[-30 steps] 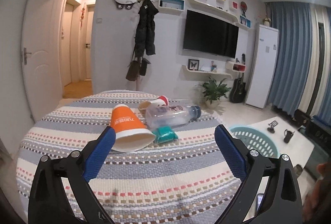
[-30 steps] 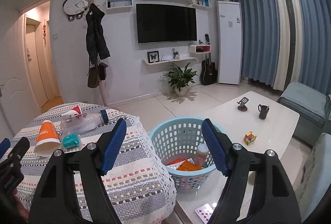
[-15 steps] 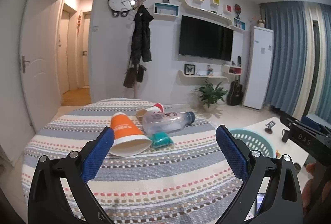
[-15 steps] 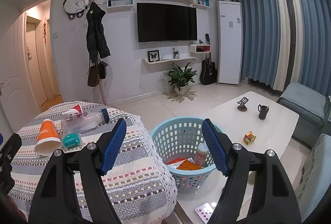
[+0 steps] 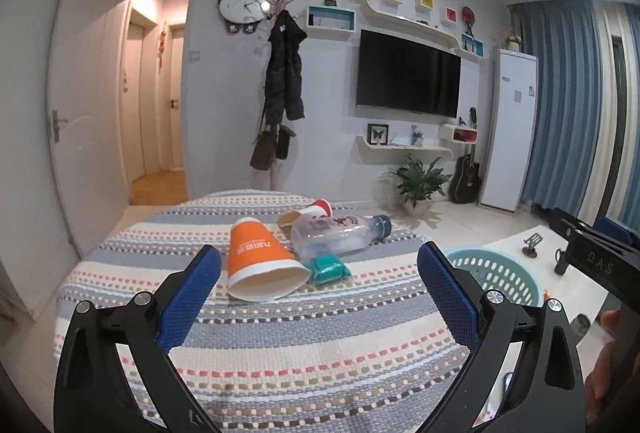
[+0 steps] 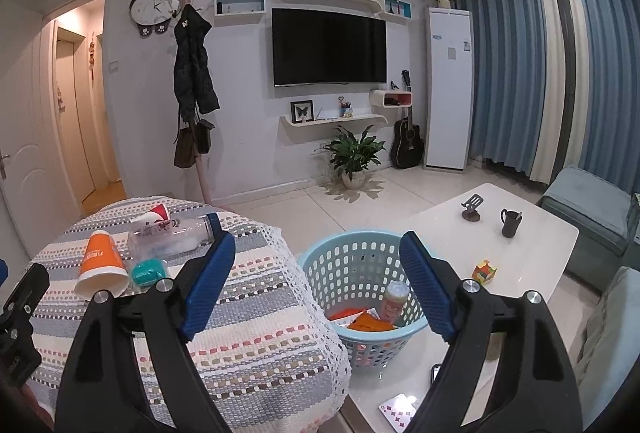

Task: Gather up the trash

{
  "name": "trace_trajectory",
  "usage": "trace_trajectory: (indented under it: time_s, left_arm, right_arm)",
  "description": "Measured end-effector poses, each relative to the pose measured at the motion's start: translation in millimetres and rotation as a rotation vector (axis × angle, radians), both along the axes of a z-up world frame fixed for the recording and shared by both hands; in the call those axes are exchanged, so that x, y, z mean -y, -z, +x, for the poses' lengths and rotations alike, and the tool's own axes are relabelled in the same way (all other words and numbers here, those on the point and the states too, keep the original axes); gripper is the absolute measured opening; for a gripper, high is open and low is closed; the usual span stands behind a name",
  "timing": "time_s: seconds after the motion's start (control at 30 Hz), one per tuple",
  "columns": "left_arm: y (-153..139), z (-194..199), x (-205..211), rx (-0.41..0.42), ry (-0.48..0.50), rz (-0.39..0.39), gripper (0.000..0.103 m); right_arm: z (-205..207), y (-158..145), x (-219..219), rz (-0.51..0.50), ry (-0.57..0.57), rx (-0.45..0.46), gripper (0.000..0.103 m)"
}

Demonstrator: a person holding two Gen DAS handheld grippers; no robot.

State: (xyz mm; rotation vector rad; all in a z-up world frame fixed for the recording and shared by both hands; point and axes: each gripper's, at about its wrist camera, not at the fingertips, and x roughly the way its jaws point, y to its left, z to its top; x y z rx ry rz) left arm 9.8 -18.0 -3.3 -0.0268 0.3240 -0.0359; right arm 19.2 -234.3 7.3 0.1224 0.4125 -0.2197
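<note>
The left gripper (image 5: 318, 275) has come lower and a little nearer to the trash in the last 1.0 s: in the left wrist view the pile now sits higher between its blue pads, and the striped woven tablecloth (image 5: 280, 337) fills more of the lower picture. Its fingers are spread wide and hold nothing. I judge this as the approach for the next pick, not yet a grasp.

The trash lies together toward the far edge of the round table. There are 4 pieces: an orange paper cup (image 5: 262, 265) on its side with the white rim toward the camera, a clear plastic bottle with a dark blue cap (image 5: 340, 235) lying just behind it, a small teal crumpled packet (image 5: 327, 269) touching the cup's rim, and a red-and-white paper cup (image 5: 308, 213) at the back (partly hidden by the bottle).

The right gripper (image 6: 316, 281) has hardly moved compared with 0.5 s ago; its fingers are also wide apart and empty. It looks over the near right edge of the table toward the light blue perforated plastic basket (image 6: 344, 261), which stands on the white coffee table (image 6: 532, 253) just beside the tablecloth's lace border. Inside are already an orange wrapper (image 6: 366, 321) and a small can-like container (image 6: 394, 303), so part of the collecting seems done, with the 4 pieces left.

The orange cup is nearest the left pads and is probably the next target.
</note>
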Motion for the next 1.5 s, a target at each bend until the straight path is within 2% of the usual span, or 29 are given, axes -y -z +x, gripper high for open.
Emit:
trace_trajectory:
  time_s: [0.13, 0.27, 0.97, 1.5]
  left_arm:
    - [2, 1, 2, -0.010, 0.014, 0.004, 0.095]
    - [4, 4, 2, -0.026, 0.018, 0.000, 0.095]
    - [5, 2, 10, -0.037, 0.041, 0.009, 0.095]
    - [4, 3, 13, -0.036, 0.045, 0.014, 0.095]
  right_arm:
    - [1, 2, 1, 0.005, 0.002, -0.007, 0.080]
    - [3, 2, -2, -0.036, 0.020, -0.015, 0.080]
    - [6, 6, -3, -0.035, 0.009, -0.025, 0.085]
    - [-1, 2, -2, -0.025, 0.007, 0.014, 0.085]
